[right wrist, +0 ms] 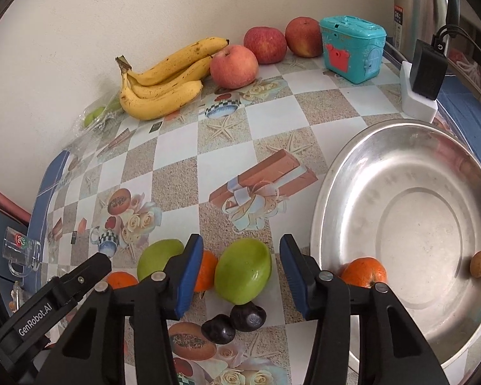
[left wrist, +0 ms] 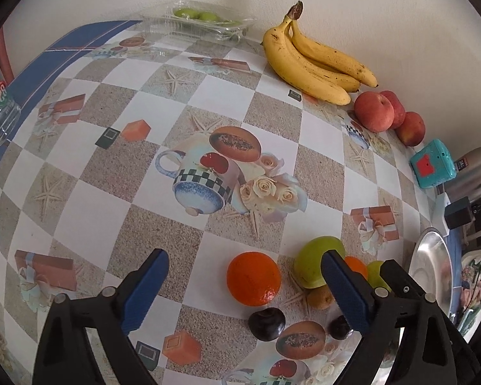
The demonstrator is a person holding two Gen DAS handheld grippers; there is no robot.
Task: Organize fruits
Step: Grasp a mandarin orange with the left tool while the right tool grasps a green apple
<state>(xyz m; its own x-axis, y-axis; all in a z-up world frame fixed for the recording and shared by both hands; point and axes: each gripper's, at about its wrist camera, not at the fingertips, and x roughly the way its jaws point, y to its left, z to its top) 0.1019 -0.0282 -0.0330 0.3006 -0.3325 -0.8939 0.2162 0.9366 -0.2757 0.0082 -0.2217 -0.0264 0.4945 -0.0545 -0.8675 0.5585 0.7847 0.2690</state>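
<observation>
Right tool (right wrist: pixel 239 276), fingers apart, straddles the smooth green oval fruit (right wrist: pixel 243 271) (left tool (left wrist: pixel 243 292) also apart); closing off-centre could roll it into the dark plums (right wrist: pixel 237 319)

Left hand-held gripper (left wrist: pixel 245 292) jaws wide apart, right hand-held gripper (right wrist: pixel 240 276) likewise, both empty

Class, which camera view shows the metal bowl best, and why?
The right wrist view: the metal bowl shows almost whole, with an orange and a small brown fruit inside. The left wrist view catches only a sliver of its rim at the right edge.
</observation>
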